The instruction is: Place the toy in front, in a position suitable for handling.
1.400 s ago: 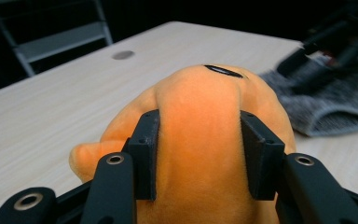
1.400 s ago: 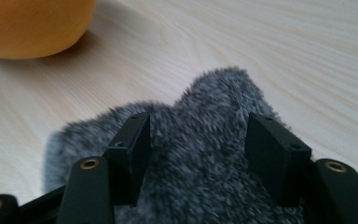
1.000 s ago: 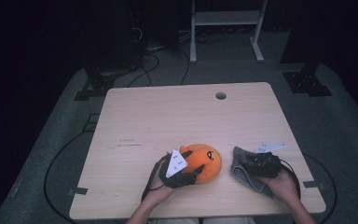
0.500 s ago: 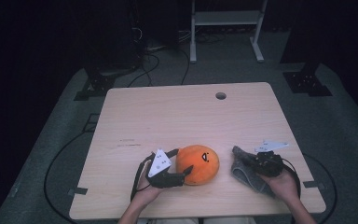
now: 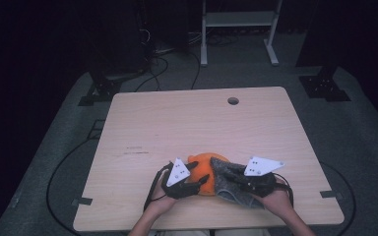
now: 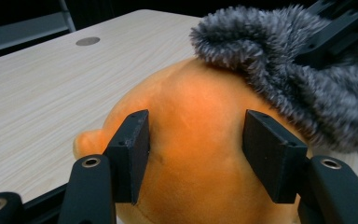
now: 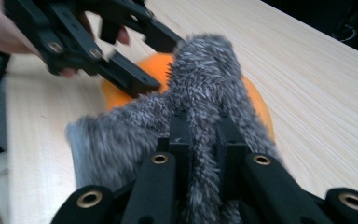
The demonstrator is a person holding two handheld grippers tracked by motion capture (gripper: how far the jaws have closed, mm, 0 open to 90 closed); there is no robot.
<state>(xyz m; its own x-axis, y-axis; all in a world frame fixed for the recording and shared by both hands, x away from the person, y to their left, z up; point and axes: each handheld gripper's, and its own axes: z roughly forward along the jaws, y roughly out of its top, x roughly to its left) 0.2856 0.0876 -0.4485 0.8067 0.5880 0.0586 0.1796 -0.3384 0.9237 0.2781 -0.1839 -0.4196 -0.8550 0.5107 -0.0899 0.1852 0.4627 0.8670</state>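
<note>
Pale wooden table point(image 5: 187, 123) — orange plush point(image 5: 207, 167) resting on it

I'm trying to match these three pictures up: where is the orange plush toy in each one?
High view: orange plush toy near the table's front edge, between the two grippers.
Left gripper view: at centre, between the black jaws.
Right gripper view: upper middle, behind the grey furry cloth.
Shared landmark: that grey furry cloth draped against the toy.

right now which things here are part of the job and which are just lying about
In the job: orange plush toy, grey furry cloth, left gripper, right gripper.
Just there: table, its cable hole, metal stand behind.
</note>
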